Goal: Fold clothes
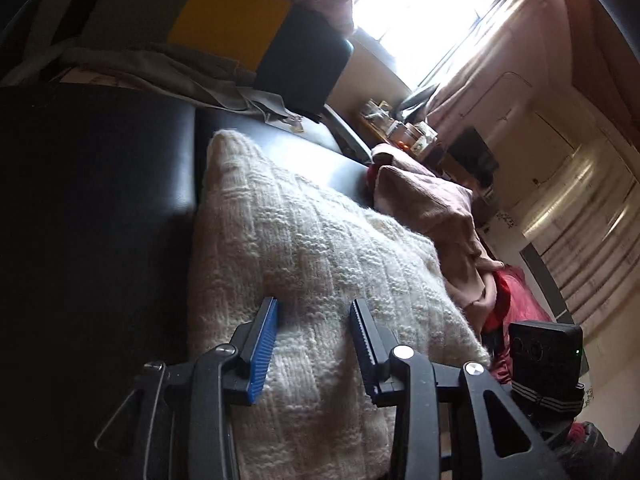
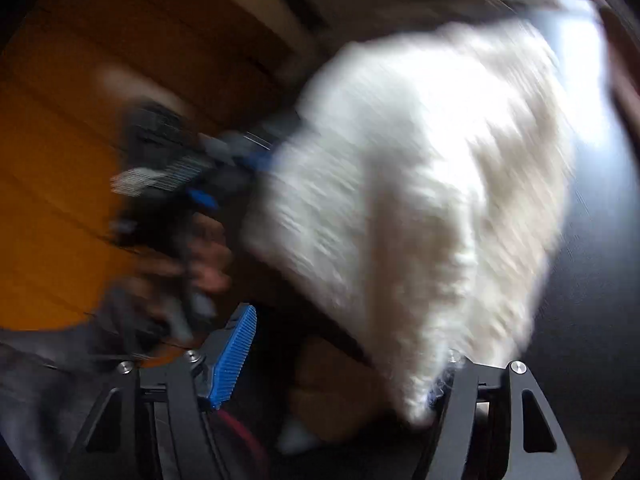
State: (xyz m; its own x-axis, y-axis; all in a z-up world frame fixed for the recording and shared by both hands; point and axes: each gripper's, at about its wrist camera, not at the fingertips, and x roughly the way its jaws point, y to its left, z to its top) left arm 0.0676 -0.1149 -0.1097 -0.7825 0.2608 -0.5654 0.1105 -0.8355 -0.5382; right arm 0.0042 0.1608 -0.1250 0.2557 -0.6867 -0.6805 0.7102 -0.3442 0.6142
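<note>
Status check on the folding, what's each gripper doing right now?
Left gripper open over the cream knit sweater. Right gripper open, view blurred. Pink garment heaped beside it.

Black angular frames with silver screws, ribbed blue pads, red cable.

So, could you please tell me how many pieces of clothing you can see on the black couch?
3: a cream knit sweater lying under the left claw, a pink garment past it, and a red one beside that. More may be hidden.
</note>
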